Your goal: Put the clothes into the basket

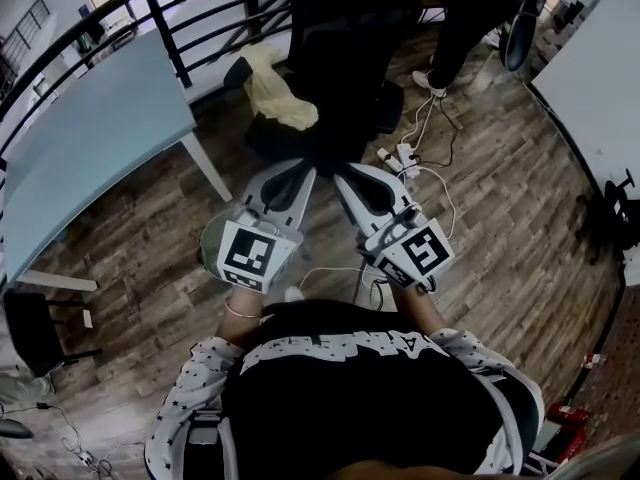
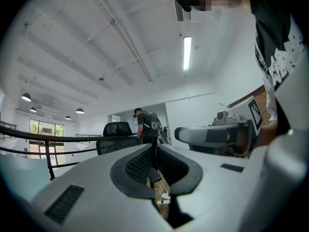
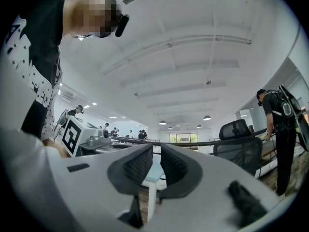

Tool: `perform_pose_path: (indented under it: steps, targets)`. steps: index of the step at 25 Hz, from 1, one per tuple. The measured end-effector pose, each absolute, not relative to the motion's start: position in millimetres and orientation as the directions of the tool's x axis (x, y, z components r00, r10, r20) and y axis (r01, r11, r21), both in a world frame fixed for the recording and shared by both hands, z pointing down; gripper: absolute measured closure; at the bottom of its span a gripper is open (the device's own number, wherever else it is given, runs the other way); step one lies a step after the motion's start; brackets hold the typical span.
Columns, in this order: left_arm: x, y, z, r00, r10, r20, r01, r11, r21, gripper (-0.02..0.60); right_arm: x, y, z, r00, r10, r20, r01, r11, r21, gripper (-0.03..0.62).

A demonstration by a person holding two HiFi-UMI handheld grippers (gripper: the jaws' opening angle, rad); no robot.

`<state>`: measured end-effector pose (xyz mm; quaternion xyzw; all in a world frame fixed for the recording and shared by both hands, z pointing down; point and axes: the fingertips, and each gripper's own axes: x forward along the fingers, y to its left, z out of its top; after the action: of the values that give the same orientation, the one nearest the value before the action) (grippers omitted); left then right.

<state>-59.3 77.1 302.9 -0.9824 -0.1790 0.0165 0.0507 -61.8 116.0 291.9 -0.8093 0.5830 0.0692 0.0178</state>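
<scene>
wood floor (image 1: 520, 218) below. left gripper (image 1: 303, 170) and right gripper (image 1: 345, 173) pressed together, empty; black chair (image 1: 350, 38) ahead, tabletop (image 1: 90, 138) left.

Our left gripper (image 1: 303, 171) and right gripper (image 1: 345, 175) look matt grey plastic. Ahead we see a black mesh chair (image 3: 241, 153) and cream cloth (image 1: 275, 93), with wood-plank floor (image 1: 500, 218) beneath.

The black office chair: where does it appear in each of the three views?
Head view: black office chair at top centre.
Left gripper view: left of centre, mid-height.
Right gripper view: at the right, mid-height.
Shared landmark: the standing person in black, just right of it.
</scene>
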Motion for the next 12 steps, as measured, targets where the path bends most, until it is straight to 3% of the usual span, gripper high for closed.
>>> perform_pose_path:
  steps: [12]
  targets:
    - [-44.7, 27.5, 308.2, 0.925, 0.380, -0.020, 0.377, -0.921, -0.102, 0.560, -48.6, 64.1, 295.7, 0.333, -0.934, -0.128, -0.938, -0.342, 0.051, 0.559]
